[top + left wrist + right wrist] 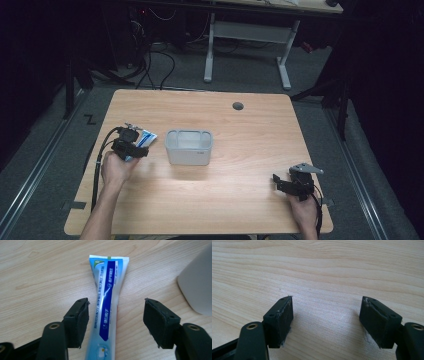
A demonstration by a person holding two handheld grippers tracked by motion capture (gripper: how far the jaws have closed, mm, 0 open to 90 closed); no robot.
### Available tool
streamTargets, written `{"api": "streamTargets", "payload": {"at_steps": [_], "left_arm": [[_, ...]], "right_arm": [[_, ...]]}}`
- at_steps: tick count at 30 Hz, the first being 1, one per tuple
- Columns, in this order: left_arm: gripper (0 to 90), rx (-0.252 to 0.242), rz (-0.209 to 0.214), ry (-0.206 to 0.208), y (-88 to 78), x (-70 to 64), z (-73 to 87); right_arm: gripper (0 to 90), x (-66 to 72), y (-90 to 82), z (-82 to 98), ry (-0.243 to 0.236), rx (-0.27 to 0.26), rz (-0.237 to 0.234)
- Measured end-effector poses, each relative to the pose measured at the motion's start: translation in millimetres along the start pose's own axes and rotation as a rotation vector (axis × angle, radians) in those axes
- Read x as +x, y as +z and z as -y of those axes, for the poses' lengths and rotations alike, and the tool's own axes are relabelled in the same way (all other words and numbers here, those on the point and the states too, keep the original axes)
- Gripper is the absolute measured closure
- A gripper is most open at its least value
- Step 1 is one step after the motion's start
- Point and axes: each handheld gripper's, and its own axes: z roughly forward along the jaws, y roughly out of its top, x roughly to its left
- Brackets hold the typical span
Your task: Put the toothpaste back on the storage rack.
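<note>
On the left part of the table (240, 200), I hold my left gripper (116, 312) over a tube (108, 302) of toothpaste. Its jaws are spread apart, one on each side of the tube, which lies flat on the wood; the left jaw is just beside it, the right one apart. A white bin (189, 146) stands near, to the right of the tube. My right gripper (327, 315) is well apart, near the right front edge, released, with bare wood between its jaws.

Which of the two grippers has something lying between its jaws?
The left gripper: its open jaws stand either side of a blue-and-white toothpaste tube lying on the table. The right gripper has bare wood between its jaws.
</note>
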Motion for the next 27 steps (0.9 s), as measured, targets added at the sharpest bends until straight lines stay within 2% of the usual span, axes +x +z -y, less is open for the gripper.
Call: {"api": "streamTargets", "payload": {"at_steps": [4,13,17,27], "left_arm": [[43.8,0.015,-0.014,-0.001,6.4,2.4,-3.9],[42.8,0.072,-0.049,0.007,20.8,4.3,-14.9],[43.2,0.092,-0.038,-0.019,28.9,7.3,-16.2],[44.6,0.129,-0.032,-0.042,43.1,11.8,-15.6]], "right_arm": [[27.2,0.0,0.0,0.0,0.0,0.0,0.0],[27.2,0.2,0.0,0.0,0.003,0.0,0.001],[27.2,0.2,0.0,0.0,0.003,0.0,0.001],[27.3,0.2,0.0,0.0,0.003,0.0,0.001]]}}
